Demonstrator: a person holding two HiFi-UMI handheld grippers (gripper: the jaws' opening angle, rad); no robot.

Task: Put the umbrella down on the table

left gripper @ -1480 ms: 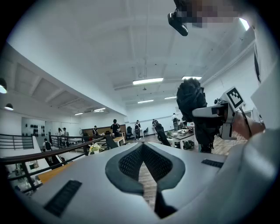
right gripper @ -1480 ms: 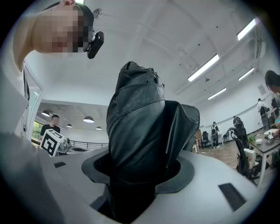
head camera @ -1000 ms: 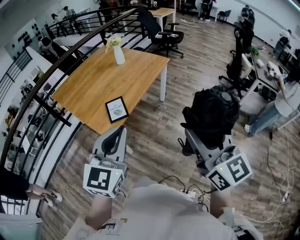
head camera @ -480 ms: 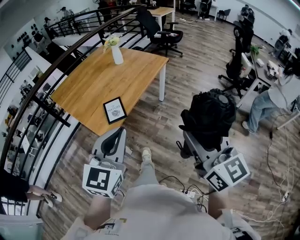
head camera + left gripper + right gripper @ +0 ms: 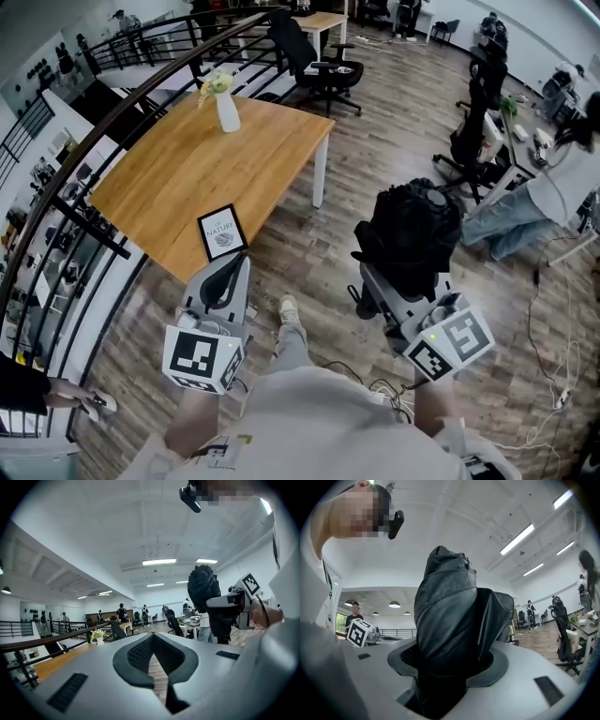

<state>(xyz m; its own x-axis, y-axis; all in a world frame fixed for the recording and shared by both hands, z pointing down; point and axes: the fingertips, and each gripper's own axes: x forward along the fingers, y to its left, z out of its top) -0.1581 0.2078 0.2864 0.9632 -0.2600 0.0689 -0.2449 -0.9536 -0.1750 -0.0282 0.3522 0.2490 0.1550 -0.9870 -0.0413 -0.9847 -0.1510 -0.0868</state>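
A folded black umbrella (image 5: 412,230) stands upright in my right gripper (image 5: 382,279), which is shut on its lower part. In the right gripper view the umbrella (image 5: 445,611) fills the middle, and the right gripper (image 5: 447,662) clamps it from both sides. My left gripper (image 5: 234,264) is shut and holds nothing, its tip just short of the near corner of the wooden table (image 5: 178,178). In the left gripper view the left gripper (image 5: 152,637) has its tips together, with the umbrella (image 5: 204,590) off to the right. Both grippers point level.
A framed picture (image 5: 221,232) lies near the table's front corner and a white vase with flowers (image 5: 225,108) stands at its far end. A black railing (image 5: 103,141) runs along the left. Office chairs (image 5: 323,66), desks, people and floor cables (image 5: 544,375) are at the right.
Both grippers and the umbrella have moved forward, closer to the table's near corner. A shoe has come into view between the grippers.
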